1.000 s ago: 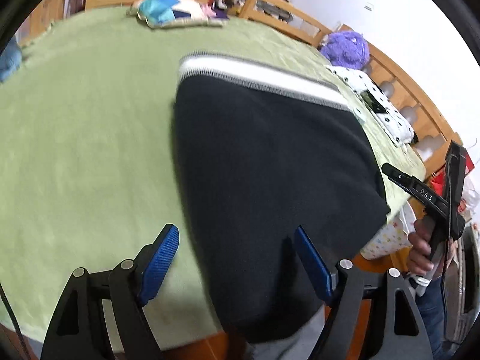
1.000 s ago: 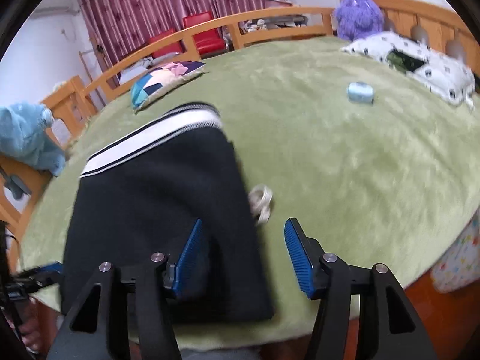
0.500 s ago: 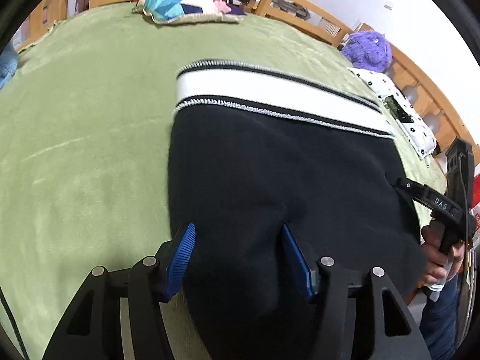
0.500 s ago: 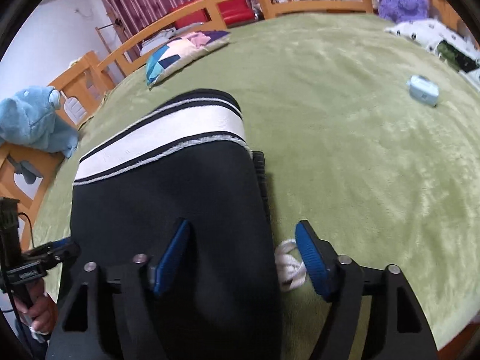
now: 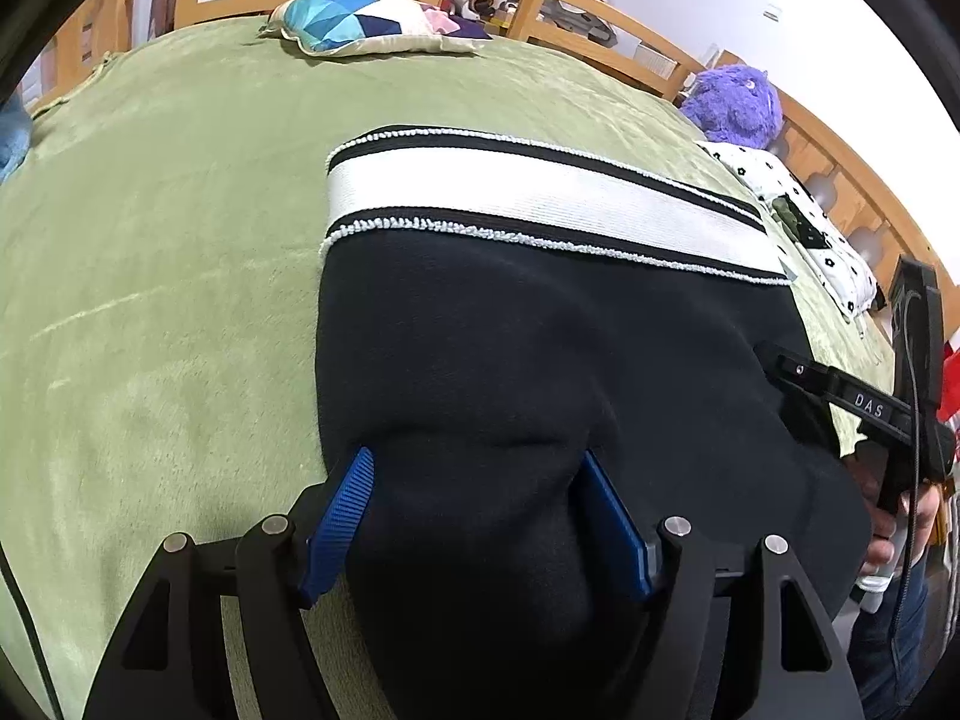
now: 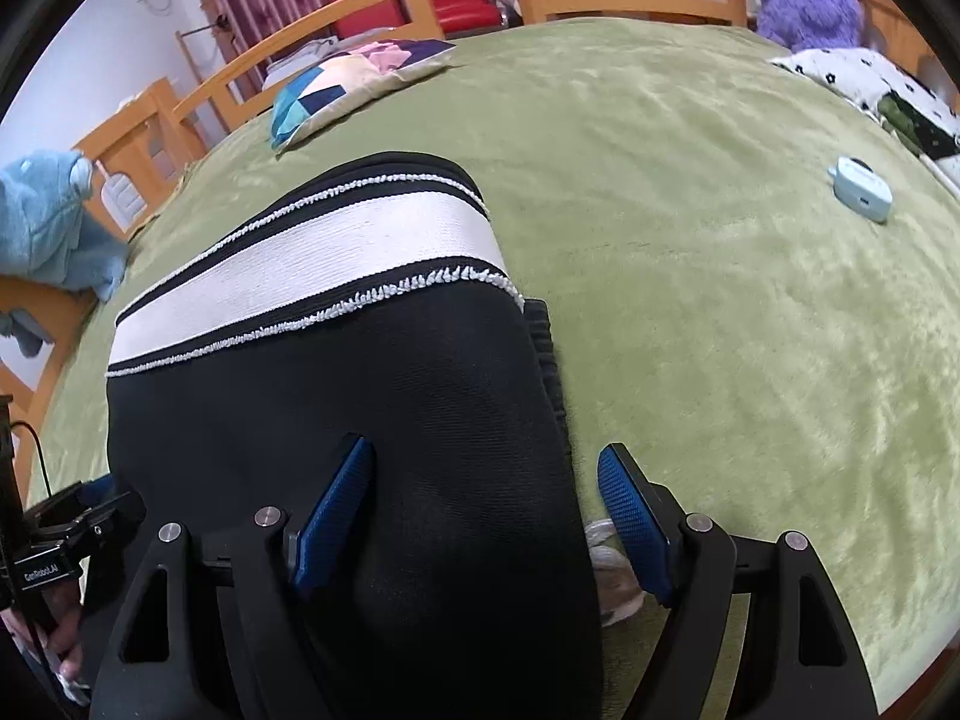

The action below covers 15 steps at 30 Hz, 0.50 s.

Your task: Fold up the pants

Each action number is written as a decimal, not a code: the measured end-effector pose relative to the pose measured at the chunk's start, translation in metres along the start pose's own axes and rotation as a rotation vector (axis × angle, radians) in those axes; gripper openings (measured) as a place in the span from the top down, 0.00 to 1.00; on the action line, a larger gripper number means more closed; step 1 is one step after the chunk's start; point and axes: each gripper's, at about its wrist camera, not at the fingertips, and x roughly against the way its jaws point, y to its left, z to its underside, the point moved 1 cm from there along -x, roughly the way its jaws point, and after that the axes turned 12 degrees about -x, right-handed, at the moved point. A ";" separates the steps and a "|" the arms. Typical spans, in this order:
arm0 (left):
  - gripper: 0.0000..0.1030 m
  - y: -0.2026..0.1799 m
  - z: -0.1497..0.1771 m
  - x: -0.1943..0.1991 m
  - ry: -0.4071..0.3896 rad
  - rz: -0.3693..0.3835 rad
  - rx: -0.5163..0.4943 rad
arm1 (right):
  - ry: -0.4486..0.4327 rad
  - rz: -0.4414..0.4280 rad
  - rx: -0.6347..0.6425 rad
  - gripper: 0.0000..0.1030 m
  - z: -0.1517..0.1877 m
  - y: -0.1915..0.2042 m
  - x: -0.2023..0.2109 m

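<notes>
on the green bed cover (image 5: 156, 276) the black pants (image 5: 516, 360) lie folded, their white waistband (image 5: 540, 204) toward the far side and their near end hanging over the bed's near edge. the left tongs (image 5: 474, 516) stand open, blue pads (image 5: 339, 516) spread to either side of a raised bulge of black cloth near the pants' left edge; whether the pads press the cloth i cannot tell. the right tongs (image 6: 486, 516) are open too, one pad on the black fabric and the other just past the pants' right edge, above a white drawstring (image 6: 606, 564). a patchwork cushion (image 5: 366, 24) sits at the far side, a purple plush toy (image 5: 735, 105) at far right, a pale blue case (image 6: 861, 189) on the cover to the right.
</notes>
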 end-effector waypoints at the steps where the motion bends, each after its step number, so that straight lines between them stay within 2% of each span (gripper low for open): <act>1: 0.32 0.000 0.000 0.000 0.001 -0.001 0.004 | -0.002 -0.003 -0.005 0.27 0.001 -0.001 0.000; 15: 0.32 -0.001 0.001 0.003 0.012 -0.016 0.025 | 0.005 -0.010 -0.024 0.27 0.000 0.000 -0.001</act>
